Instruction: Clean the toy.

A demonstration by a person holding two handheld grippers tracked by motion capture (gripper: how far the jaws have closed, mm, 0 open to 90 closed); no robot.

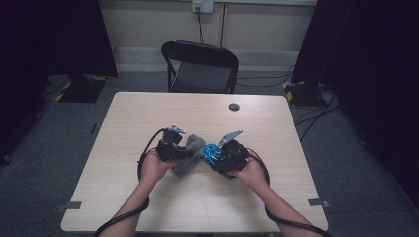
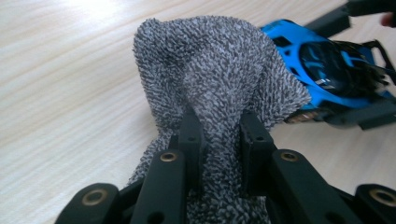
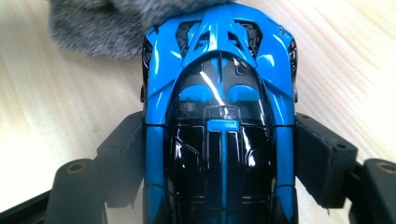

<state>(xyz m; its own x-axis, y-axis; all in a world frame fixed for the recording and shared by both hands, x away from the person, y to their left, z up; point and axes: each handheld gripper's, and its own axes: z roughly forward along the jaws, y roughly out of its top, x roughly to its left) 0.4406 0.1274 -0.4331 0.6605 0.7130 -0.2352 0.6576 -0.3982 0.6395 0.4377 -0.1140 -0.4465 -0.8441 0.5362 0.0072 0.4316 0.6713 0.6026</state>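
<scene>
The left gripper pinches the soft, limp grey cloth mid-fold, while the right gripper clamps the rigid, glossy, likely slippery blue toy car across its flanks.

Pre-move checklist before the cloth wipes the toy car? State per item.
1. Left gripper clamped on the grey cloth: ok, jaws pinch a bunched fold.
2. Right gripper holding the blue toy car: ok, a jaw presses each side of the body.
3. Cloth meets car: ok, cloth lies against the end of the car away from the right gripper.
4. Car clear of the table: cannot tell.
5. Cables out of the work area: ok, they trail back along the forearms.
</scene>
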